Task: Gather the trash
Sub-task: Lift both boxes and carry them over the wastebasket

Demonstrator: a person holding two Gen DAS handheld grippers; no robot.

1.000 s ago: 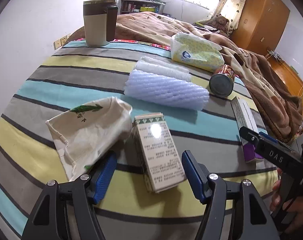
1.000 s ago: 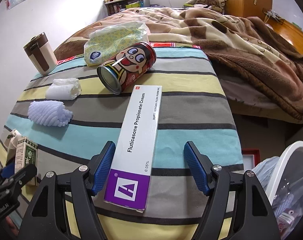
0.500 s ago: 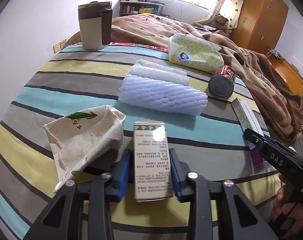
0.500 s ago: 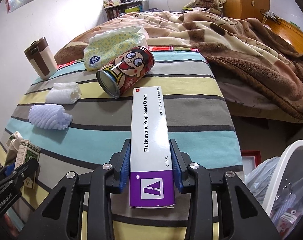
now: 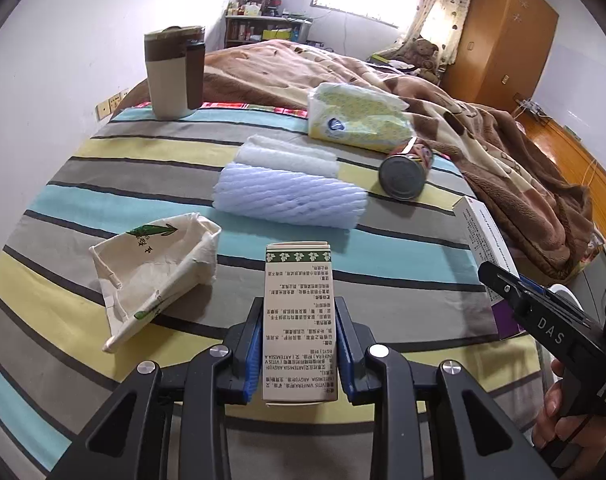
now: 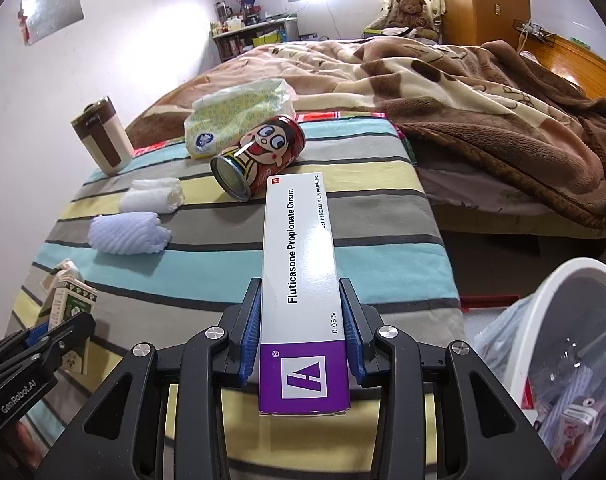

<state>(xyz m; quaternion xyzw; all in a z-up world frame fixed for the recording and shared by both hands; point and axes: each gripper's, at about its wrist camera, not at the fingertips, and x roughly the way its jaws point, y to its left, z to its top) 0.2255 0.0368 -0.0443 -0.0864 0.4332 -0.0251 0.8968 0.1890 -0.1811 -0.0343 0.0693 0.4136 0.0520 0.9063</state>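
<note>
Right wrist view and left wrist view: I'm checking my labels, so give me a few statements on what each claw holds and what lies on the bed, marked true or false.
1. The right claw is shut on the cream box. True.
2. The left claw is open and holds nothing. False: it is shut on the green-trimmed carton.
3. The can stands upright. False: it lies on its side.
4. The mug stands upright. True.
5. The bin is on the bed. False: it stands beside it.

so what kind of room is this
Most likely a lived-in bedroom: a bed under a rumpled brown blanket, a wooden wardrobe in the corner, and a teddy bear by the curtained window.
</note>
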